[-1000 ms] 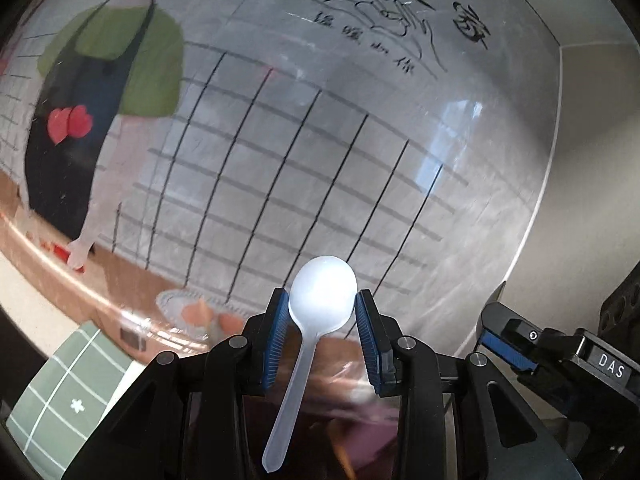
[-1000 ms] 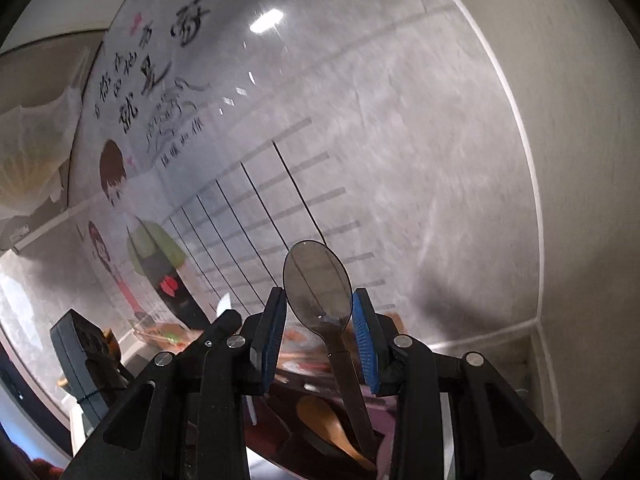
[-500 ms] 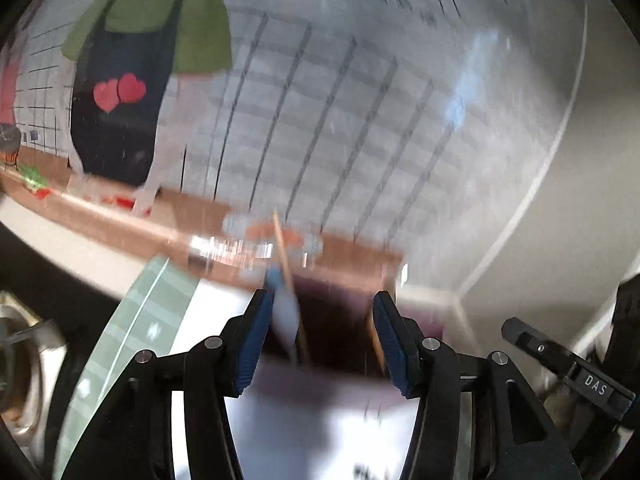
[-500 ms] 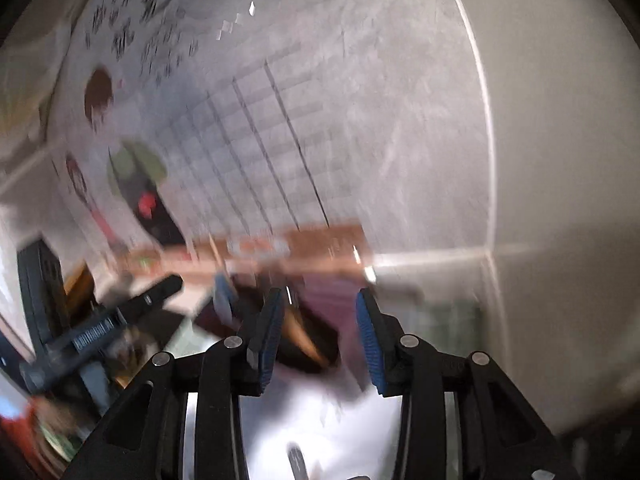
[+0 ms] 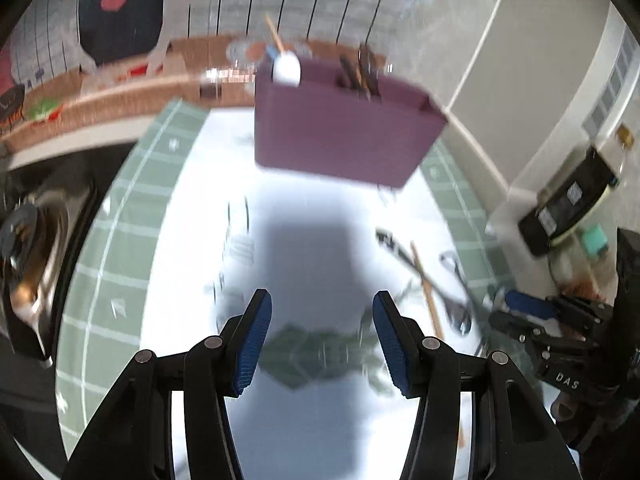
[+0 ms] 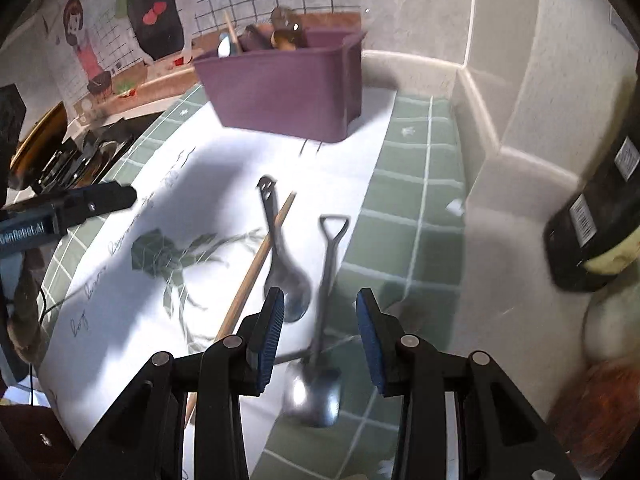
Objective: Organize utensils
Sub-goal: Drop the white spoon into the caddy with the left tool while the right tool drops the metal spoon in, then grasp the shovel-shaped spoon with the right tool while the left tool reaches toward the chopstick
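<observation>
Utensils: shovel-handled spoon [image 6: 320, 300] lies between spread, empty right gripper [image 6: 320, 336] fingers; purple caddy [image 5: 340, 128] well ahead of left gripper [image 5: 322, 334], also spread, empty; bare mat [image 5: 304, 240] between.

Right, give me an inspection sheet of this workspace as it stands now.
Surface: white printed sheet over a green grid mat.
Job's things: purple organizer box at the far end with a white spoon and dark utensils standing in it; on the sheet a wooden chopstick and a metal spoon, touching; a shovel-handled spoon on the mat's edge.
Clutter: dark bottle on the ledge to the right.
Grippers: left gripper open, empty; right gripper open, above the shovel-handled spoon.
Cables: thin dark cable at the left edge.
Surroundings: cartoon wall panel, tiled corner.
</observation>
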`<state>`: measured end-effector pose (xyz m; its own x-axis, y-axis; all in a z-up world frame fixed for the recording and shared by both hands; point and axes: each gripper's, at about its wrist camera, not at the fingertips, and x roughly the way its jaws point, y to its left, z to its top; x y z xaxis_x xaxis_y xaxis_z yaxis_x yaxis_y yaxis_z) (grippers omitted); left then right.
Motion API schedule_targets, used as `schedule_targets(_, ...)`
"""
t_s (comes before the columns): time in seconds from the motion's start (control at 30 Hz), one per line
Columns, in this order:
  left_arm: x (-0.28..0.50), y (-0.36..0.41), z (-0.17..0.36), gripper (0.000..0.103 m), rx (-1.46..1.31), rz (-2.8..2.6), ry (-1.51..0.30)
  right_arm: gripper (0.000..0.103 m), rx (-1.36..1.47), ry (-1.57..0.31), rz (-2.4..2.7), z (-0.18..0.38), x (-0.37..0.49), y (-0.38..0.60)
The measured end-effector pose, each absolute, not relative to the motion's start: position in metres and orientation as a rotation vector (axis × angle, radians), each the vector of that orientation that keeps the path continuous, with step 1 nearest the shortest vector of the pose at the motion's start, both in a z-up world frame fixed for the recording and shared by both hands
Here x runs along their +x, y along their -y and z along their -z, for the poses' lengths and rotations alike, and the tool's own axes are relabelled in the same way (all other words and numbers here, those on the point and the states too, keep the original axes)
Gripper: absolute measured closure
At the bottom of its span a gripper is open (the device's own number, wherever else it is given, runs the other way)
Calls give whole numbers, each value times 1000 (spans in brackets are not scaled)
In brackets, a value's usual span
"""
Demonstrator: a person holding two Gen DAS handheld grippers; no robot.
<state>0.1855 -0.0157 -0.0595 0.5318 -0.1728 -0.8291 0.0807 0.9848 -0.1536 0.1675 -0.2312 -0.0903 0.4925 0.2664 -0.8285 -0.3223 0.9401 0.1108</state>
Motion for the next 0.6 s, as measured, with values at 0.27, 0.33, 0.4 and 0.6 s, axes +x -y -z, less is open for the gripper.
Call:
schedule_targets(0.27, 170, 21, 76, 49, -120, 160, -1076, 77, -73, -1035, -319, 110, 175, 224)
schedule_targets(0.33, 171, 21, 78, 49, -117, 154, -1083, 80, -74, -1041, -316, 112, 172, 225)
schedule_targets(0.4, 173, 23, 80, 49, -115, 155, -1098, 83, -81, -1035, -314, 112, 167, 227)
schedule_targets(0.6, 179, 37, 87, 49, -110, 187, -1129, 96, -18, -1033, -297, 112, 148, 247)
